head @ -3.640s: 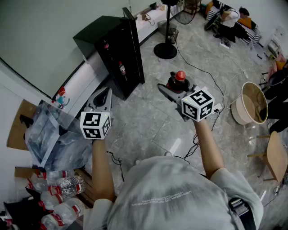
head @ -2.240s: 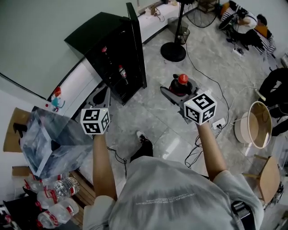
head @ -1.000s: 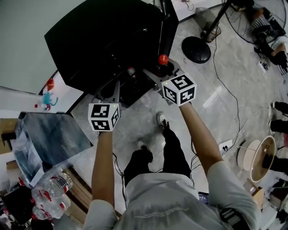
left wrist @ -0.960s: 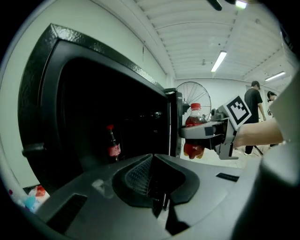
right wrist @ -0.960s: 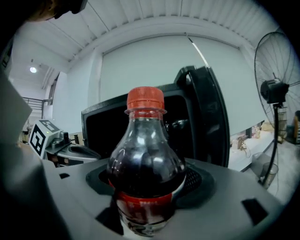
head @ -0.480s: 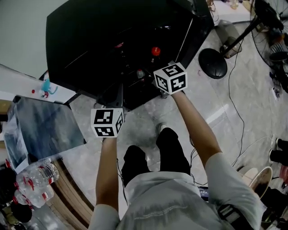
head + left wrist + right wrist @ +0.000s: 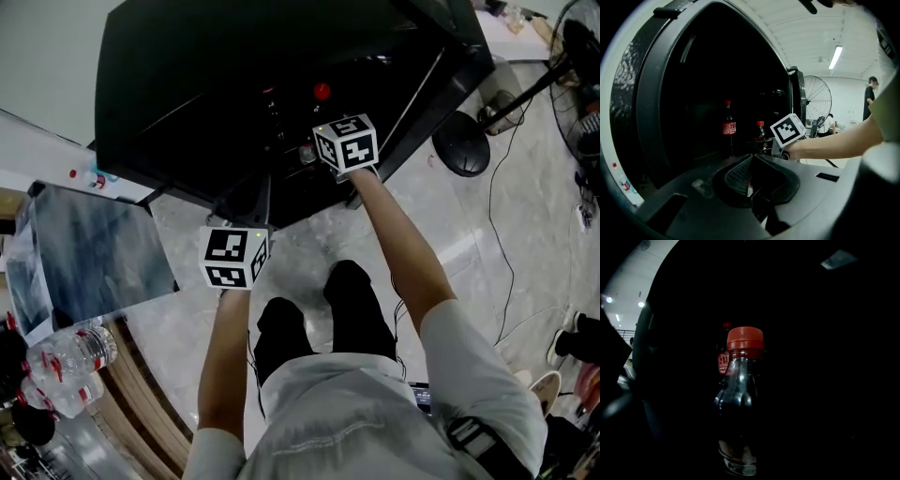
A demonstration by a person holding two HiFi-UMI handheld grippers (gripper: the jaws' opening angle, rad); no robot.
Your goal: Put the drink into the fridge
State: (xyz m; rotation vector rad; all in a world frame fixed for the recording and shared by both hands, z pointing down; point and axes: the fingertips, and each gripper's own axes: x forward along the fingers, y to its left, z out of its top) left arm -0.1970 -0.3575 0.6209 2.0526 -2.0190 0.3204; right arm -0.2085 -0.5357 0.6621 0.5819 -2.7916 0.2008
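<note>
The drink is a dark cola bottle [image 7: 737,399] with a red cap [image 7: 322,91]. My right gripper [image 7: 328,114] is shut on it and holds it upright inside the open black fridge [image 7: 206,75]. In the right gripper view the jaws are lost in the dark. A second cola bottle [image 7: 727,127] with a red label stands on a shelf deeper inside. The held bottle's cap [image 7: 760,124] shows just left of the right gripper's marker cube [image 7: 787,131]. My left gripper [image 7: 750,160] is shut and holds nothing. It hangs in front of the fridge opening, lower and to the left.
The fridge door [image 7: 441,84] stands open to the right. A grey plastic bag [image 7: 84,253] lies at the left, with water bottles [image 7: 66,361] below it. A fan base [image 7: 461,141] and cables are on the marble floor at the right. The person's legs stand just before the fridge.
The right gripper has carried the bottle from outside the fridge front into its dark interior. The view has closed in over the fridge. The left gripper has stayed low, in front.
</note>
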